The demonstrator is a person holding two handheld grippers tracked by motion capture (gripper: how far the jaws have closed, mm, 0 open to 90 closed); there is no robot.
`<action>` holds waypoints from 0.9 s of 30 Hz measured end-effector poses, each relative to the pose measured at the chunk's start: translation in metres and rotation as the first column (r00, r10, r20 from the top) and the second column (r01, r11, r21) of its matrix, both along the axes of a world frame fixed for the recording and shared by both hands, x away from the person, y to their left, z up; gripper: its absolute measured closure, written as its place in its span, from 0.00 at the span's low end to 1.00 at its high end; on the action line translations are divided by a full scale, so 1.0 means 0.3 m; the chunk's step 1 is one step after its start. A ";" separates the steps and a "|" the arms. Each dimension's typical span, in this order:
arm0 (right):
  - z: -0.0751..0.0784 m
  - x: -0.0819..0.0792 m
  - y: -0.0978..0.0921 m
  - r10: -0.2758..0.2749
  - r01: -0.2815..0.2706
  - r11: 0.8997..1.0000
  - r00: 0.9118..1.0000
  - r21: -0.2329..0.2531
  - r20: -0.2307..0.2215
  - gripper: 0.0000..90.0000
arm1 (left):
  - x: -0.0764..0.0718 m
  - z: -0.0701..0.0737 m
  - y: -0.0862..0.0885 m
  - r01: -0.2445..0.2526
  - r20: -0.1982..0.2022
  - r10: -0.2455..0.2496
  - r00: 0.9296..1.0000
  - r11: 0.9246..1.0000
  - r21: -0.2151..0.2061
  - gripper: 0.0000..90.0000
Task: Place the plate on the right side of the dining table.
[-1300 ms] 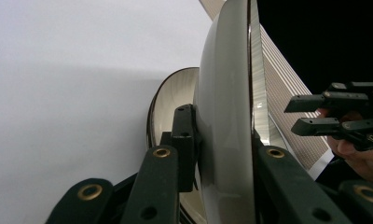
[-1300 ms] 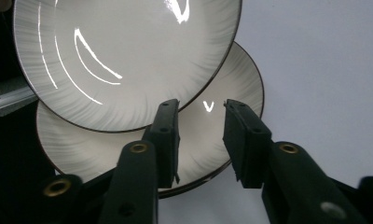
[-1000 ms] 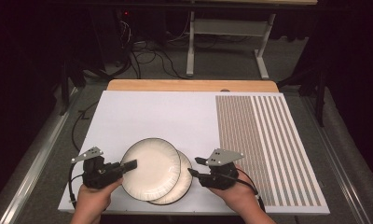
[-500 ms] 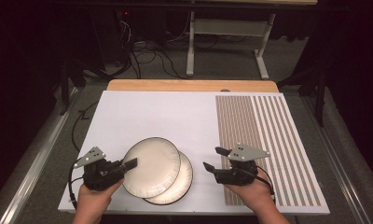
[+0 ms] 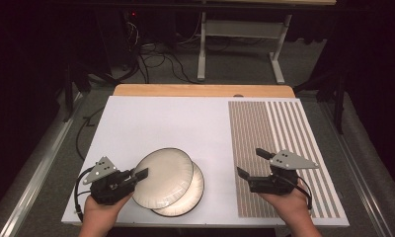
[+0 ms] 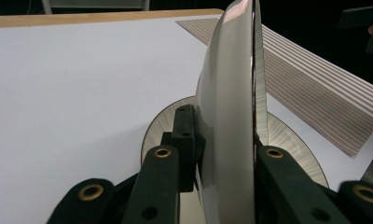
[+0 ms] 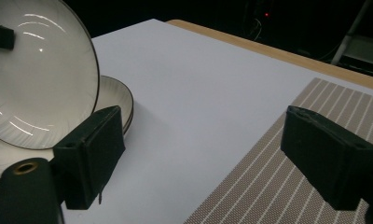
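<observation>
The left gripper [image 6: 222,154] clamped the rim of a white plate [image 6: 226,116], held on edge. Beneath it, a second plate [image 6: 292,144] lay flat on the white tabletop [image 6: 72,93], near a striped placemat [image 6: 315,79].

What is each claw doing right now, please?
Left claw: shut on the rim of the upper plate, lifted and tilted over the lower plate.
Right claw: open, holding nothing, above the striped mat.
</observation>
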State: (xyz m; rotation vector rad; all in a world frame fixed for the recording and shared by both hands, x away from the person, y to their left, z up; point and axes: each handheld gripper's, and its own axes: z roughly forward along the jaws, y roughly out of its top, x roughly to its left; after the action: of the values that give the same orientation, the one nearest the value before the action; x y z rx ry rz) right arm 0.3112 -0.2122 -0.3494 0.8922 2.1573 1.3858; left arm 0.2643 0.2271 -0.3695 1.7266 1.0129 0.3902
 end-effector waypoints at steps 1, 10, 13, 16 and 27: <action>0.000 -0.001 -0.009 -0.004 0.004 1.000 1.000 0.003 0.004 0.13 | -0.001 0.001 0.000 0.002 0.003 -0.002 1.000 1.000 0.005 0.86; 0.001 -0.019 -0.079 -0.083 0.082 0.996 0.996 0.029 0.035 0.01 | -0.010 0.008 -0.011 0.016 0.036 -0.018 0.999 0.999 0.039 0.86; -0.005 -0.022 -0.097 -0.095 0.095 0.995 0.995 0.026 0.030 0.01 | -0.013 0.013 -0.015 0.024 0.047 -0.027 0.999 0.998 0.054 0.86; -0.008 -0.025 -0.111 -0.109 0.108 0.994 0.993 0.023 0.033 0.01 | -0.016 0.016 -0.020 0.030 0.057 -0.033 0.998 0.997 0.065 0.86; -0.008 -0.031 -0.123 -0.130 0.129 0.991 0.991 0.036 0.027 0.01 | -0.028 0.025 -0.031 0.042 0.087 -0.051 0.995 0.993 0.108 0.85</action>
State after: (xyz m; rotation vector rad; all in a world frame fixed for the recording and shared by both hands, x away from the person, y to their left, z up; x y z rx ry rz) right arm 0.3018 -0.2491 -0.3519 0.9995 2.0214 1.3665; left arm 0.2560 0.2178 -0.3621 1.8080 0.8996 0.4944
